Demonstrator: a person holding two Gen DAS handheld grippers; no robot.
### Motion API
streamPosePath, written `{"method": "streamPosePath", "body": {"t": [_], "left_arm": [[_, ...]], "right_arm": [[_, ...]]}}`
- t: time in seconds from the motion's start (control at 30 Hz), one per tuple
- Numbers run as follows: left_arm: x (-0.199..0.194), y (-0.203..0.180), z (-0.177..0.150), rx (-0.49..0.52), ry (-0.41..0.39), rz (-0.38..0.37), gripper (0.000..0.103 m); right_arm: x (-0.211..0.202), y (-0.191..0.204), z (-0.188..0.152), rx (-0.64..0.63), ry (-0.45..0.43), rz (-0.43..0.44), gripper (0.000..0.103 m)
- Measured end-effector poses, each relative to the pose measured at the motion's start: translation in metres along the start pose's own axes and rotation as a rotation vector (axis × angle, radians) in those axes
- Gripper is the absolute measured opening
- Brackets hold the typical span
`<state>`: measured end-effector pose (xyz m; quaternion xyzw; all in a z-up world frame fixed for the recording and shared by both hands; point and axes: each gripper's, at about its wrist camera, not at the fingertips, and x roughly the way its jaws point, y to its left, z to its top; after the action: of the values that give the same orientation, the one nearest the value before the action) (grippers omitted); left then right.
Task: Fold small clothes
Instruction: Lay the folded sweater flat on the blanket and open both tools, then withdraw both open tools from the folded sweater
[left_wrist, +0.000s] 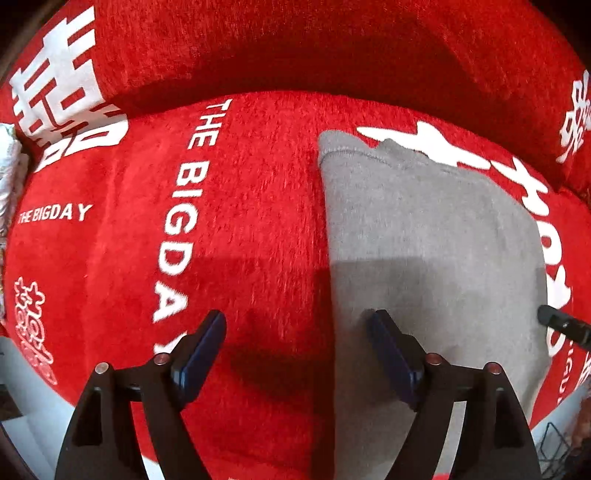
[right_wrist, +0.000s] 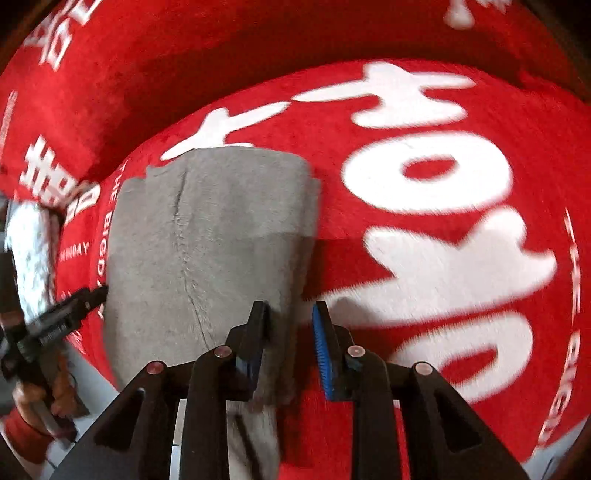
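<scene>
Grey garment (left_wrist: 432, 236) lies flat on the red blanket (left_wrist: 240, 221) that covers the seat, already folded into a long narrow strip whose long axis runs from the near edge toward the far backrest. Seen from the left wrist, the left gripper (left_wrist: 297, 330) hangs over the strip's left edge with its jaws released and wide apart, one finger above bare blanket, the other above the cloth, nothing between them. From the right wrist, the right gripper (right_wrist: 291, 317) sits at the strip's near right edge, jaws narrowly parted; grey cloth reaches into the gap, yet the blue pad stands clear, so it looks let go. The near end lies closest to both grippers, so the next fold would likely carry it toward the far end.
</scene>
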<state>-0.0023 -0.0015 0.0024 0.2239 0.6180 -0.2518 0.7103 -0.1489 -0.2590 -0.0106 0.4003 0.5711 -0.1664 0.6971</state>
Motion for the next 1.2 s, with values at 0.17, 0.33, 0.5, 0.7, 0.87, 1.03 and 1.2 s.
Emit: {"method": "streamPosePath", "body": {"t": [0.17, 0.33, 0.5, 0.7, 0.87, 1.03, 1.2], "left_arm": [[-0.012, 0.000, -0.017, 0.003, 0.019, 0.031, 0.082], [-0.019, 0.000, -0.036, -0.013, 0.046, 0.033, 0.082], [-0.020, 0.006, -0.044, -0.054, 0.085, 0.016, 0.103], [-0.017, 0.004, -0.056, -0.038, 0.123, 0.046, 0.103], [-0.025, 0.002, -0.058, -0.038, 0.098, 0.082, 0.103], [-0.030, 0.001, -0.058, -0.035, 0.093, 0.106, 0.103], [-0.028, -0.002, -0.059, -0.021, 0.117, 0.108, 0.103]], "right_arm": [[-0.023, 0.006, -0.030, 0.063, 0.017, 0.103, 0.032], [-0.014, 0.027, -0.061, 0.046, 0.075, 0.106, 0.035], [0.010, 0.027, -0.077, 0.051, 0.121, 0.007, 0.035], [0.024, 0.017, -0.081, 0.058, 0.132, -0.063, 0.038], [0.027, 0.022, -0.080, 0.030, 0.130, -0.112, 0.046], [0.023, 0.018, -0.084, 0.038, 0.133, -0.130, 0.049], [0.017, 0.015, -0.090, 0.045, 0.143, -0.138, 0.049]]}}
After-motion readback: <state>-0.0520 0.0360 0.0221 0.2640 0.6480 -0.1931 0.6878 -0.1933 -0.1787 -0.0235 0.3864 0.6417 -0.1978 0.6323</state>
